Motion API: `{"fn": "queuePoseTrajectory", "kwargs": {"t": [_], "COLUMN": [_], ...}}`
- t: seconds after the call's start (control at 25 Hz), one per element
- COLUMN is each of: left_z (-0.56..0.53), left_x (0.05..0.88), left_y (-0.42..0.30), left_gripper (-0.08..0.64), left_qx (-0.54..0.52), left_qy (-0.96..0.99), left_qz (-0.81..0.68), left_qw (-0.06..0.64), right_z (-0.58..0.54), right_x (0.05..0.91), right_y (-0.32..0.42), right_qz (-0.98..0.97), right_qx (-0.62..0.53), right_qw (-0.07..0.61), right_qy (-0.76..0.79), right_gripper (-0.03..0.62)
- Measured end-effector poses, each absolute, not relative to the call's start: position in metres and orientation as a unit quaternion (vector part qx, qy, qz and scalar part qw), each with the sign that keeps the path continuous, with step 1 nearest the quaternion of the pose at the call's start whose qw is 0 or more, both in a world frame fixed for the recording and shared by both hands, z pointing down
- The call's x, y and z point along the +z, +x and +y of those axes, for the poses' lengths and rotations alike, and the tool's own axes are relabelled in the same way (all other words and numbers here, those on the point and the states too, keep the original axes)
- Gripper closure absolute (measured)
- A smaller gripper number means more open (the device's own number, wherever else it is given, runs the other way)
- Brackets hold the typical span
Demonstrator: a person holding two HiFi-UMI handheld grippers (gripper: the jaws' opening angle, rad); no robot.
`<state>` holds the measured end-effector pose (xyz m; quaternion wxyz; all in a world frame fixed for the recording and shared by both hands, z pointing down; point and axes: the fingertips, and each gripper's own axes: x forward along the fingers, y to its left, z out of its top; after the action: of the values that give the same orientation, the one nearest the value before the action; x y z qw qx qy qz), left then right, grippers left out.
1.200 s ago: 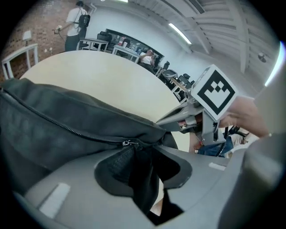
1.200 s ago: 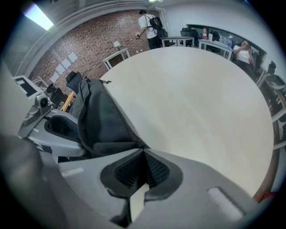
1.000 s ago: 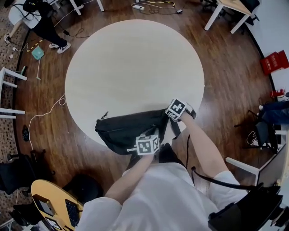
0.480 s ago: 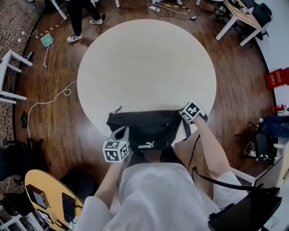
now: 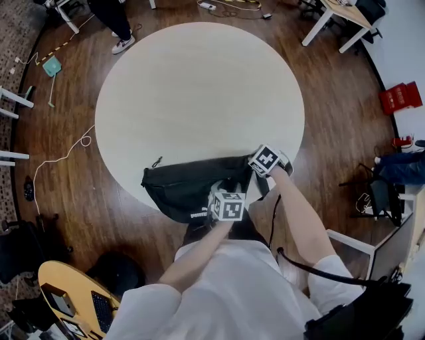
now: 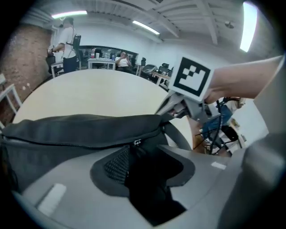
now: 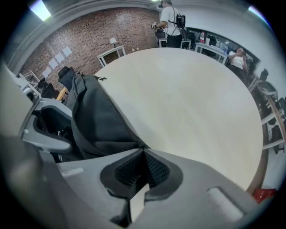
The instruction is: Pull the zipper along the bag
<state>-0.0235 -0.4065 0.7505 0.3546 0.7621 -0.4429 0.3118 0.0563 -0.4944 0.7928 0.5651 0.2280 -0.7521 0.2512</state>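
A black waist bag (image 5: 178, 189) lies on the near edge of the round pale table (image 5: 199, 93), partly overhanging it. My right gripper (image 5: 251, 170) is shut on the bag's right end; in the right gripper view the fabric corner (image 7: 134, 144) runs into the closed pads of the right gripper (image 7: 143, 156). My left gripper (image 5: 217, 194) sits at the bag's front right. In the left gripper view the jaws of the left gripper (image 6: 143, 159) are opening, with the zipper slider (image 6: 137, 142) just ahead of the tips and not pinched. The closed zipper line (image 6: 67, 144) runs off to the left.
A person (image 5: 113, 16) stands beyond the table's far left edge. White tables and chairs (image 5: 335, 16) and cables stand on the wooden floor around. A yellow desk (image 5: 70, 292) is at lower left. A red box (image 5: 398, 98) sits at right.
Half a second ago my left gripper was at the bag's left end; it is now back by the right part. The right gripper has kept its hold on the bag's right end.
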Motion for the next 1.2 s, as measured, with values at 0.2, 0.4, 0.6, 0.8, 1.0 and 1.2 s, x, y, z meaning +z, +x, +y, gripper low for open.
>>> {"fn": "queuePoseTrajectory", "kwargs": {"t": [0.2, 0.4, 0.6, 0.8, 1.0, 1.2], "left_z": [-0.406, -0.390, -0.383, -0.394, -0.407, -0.428], "left_x": [0.745, 0.717, 0.703, 0.696, 0.701, 0.736], "left_y": [-0.032, -0.038, -0.075, -0.158, -0.310, -0.383], "left_gripper": [0.513, 0.534, 0.537, 0.537, 0.537, 0.537], "left_qx": [0.301, 0.296, 0.321, 0.354, 0.413, 0.464], "left_qy": [0.772, 0.812, 0.826, 0.809, 0.746, 0.725], "left_qz": [-0.444, -0.400, -0.389, -0.413, -0.493, -0.489], "left_qw": [0.340, 0.304, 0.252, 0.221, 0.172, 0.139], "right_z": [-0.491, -0.490, -0.488, -0.491, -0.492, -0.491], "right_x": [0.790, 0.791, 0.795, 0.792, 0.794, 0.793], "right_y": [0.060, 0.068, 0.062, 0.069, 0.069, 0.051], "right_qz": [-0.767, -0.769, -0.764, -0.757, -0.742, -0.737], "right_qx": [0.251, 0.271, 0.271, 0.271, 0.273, 0.270], "right_qw": [0.548, 0.543, 0.550, 0.559, 0.576, 0.580], "right_qy": [0.219, 0.200, 0.198, 0.203, 0.208, 0.219], "right_gripper": [0.603, 0.603, 0.603, 0.603, 0.603, 0.603]}}
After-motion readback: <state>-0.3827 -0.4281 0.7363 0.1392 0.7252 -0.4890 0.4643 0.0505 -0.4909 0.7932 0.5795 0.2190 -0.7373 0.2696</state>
